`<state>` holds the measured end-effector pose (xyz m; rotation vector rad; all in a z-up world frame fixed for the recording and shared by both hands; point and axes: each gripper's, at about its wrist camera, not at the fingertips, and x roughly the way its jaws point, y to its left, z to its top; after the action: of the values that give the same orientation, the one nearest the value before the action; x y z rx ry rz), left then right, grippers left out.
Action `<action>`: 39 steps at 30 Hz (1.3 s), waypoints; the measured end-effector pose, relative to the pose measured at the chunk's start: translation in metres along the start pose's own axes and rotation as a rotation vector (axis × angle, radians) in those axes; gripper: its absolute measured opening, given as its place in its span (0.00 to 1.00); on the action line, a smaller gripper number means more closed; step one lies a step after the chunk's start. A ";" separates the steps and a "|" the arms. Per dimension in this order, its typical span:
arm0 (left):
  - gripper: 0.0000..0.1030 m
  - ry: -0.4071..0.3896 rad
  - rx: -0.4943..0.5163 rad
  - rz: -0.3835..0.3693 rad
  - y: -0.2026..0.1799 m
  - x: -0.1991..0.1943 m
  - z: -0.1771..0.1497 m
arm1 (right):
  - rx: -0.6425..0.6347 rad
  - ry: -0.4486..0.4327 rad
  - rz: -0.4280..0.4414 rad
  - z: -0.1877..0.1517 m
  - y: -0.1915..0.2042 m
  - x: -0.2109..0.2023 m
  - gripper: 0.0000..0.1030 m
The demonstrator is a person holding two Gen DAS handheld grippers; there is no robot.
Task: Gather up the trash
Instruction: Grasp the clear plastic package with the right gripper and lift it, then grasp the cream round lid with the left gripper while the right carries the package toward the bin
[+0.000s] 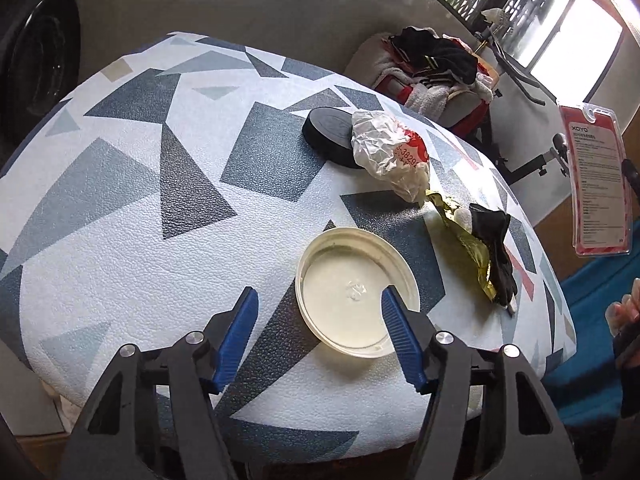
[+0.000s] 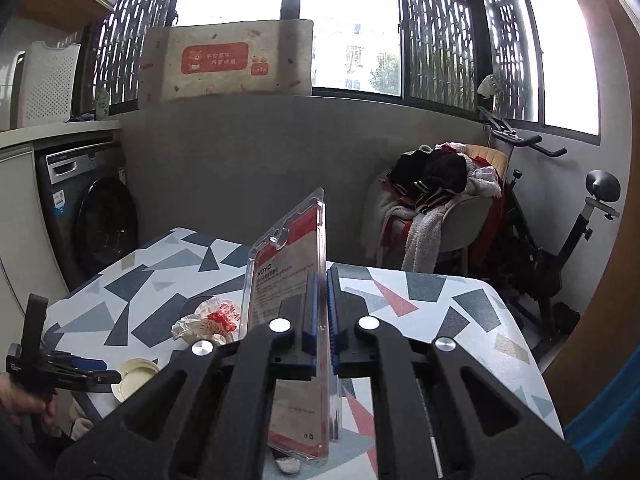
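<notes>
A bench [image 1: 120, 216] with a geometric grey, blue and white cover stands before a grey wall and barred windows [image 2: 436, 32]. In the left wrist view the left gripper [image 1: 316, 300] stands released, its jaws apart over the near edge of a white plastic lid [image 1: 352, 292] that lies open side up; the right pad hides part of the lid's rim, and no pad presses on it. At 12 o'clock from the lid lies a crumpled white wrapper [image 1: 384, 148] with red print, covering part of a black disc [image 1: 328, 128]. At 2 o'clock a gold foil strip [image 1: 468, 240] runs under a black glove [image 1: 496, 248]. The right gripper [image 2: 323, 312] is clenched on a clear blister pack [image 2: 292, 280], held upright on edge above the bench; its small print is too fine to read.
</notes>
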<state>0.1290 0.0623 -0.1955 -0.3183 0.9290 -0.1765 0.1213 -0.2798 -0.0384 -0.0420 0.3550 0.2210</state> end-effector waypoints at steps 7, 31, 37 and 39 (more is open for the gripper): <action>0.29 0.018 0.021 0.049 0.002 0.019 0.010 | 0.050 0.064 0.020 -0.031 0.004 -0.003 0.08; 0.04 0.047 0.530 -0.049 -0.069 -0.060 -0.102 | 0.169 0.134 0.095 -0.093 0.013 -0.050 0.08; 0.09 0.126 0.529 -0.069 -0.070 -0.048 -0.137 | 0.142 0.138 0.125 -0.100 0.023 -0.060 0.08; 0.29 0.120 0.541 -0.078 -0.074 -0.050 -0.142 | 0.139 0.147 0.147 -0.103 0.027 -0.063 0.08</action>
<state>-0.0160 -0.0199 -0.2109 0.1593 0.9493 -0.5112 0.0231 -0.2748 -0.1132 0.1057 0.5195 0.3387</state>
